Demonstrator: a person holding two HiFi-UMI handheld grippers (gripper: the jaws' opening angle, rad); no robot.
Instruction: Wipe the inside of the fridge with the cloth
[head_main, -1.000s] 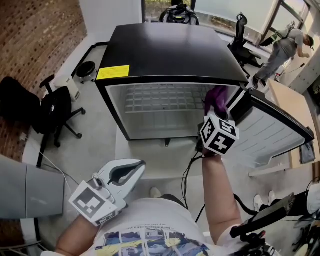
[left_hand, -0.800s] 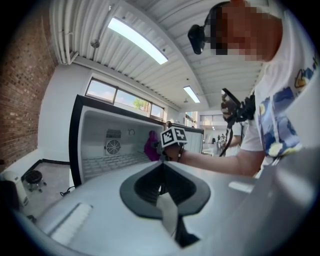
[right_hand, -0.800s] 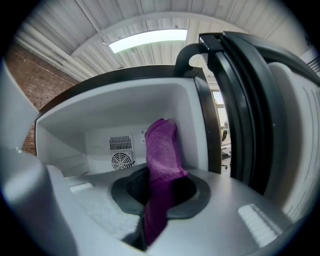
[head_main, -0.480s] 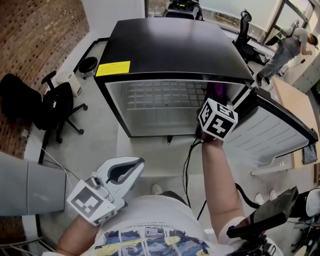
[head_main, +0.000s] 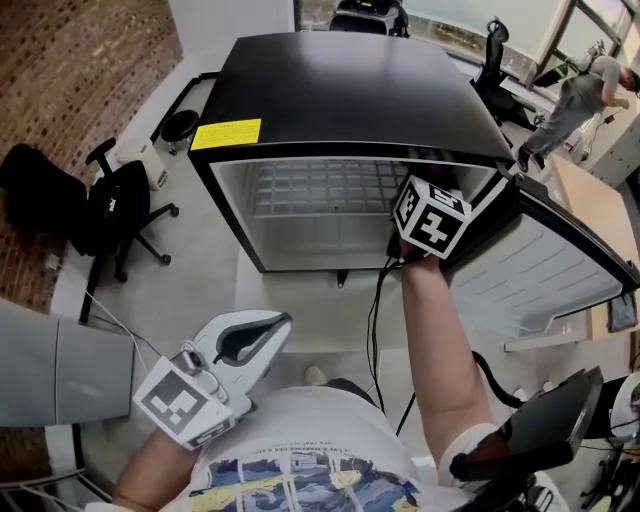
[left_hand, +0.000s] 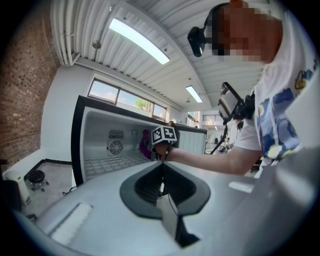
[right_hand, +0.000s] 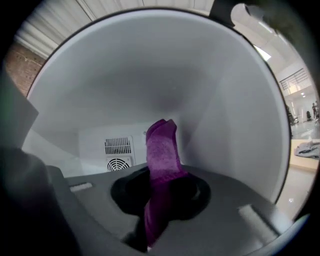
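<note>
Right gripper view: the right gripper (right_hand: 159, 195) has its jaws clamped on the cloth (right_hand: 162, 147) inside the fridge (right_hand: 225, 115). The cloth is best pressed flat on the wall and swept evenly. The left gripper (left_hand: 161, 172) hangs idle, jaws together.

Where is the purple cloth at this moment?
In the right gripper view, the purple cloth is clamped by the right gripper inside the fridge, near its right wall, with the fan vent at its left.

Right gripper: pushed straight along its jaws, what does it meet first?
Probably the fridge's back wall, right of the vent grille; the purple cloth clamped in the right gripper would touch first. Depth unclear.
</note>
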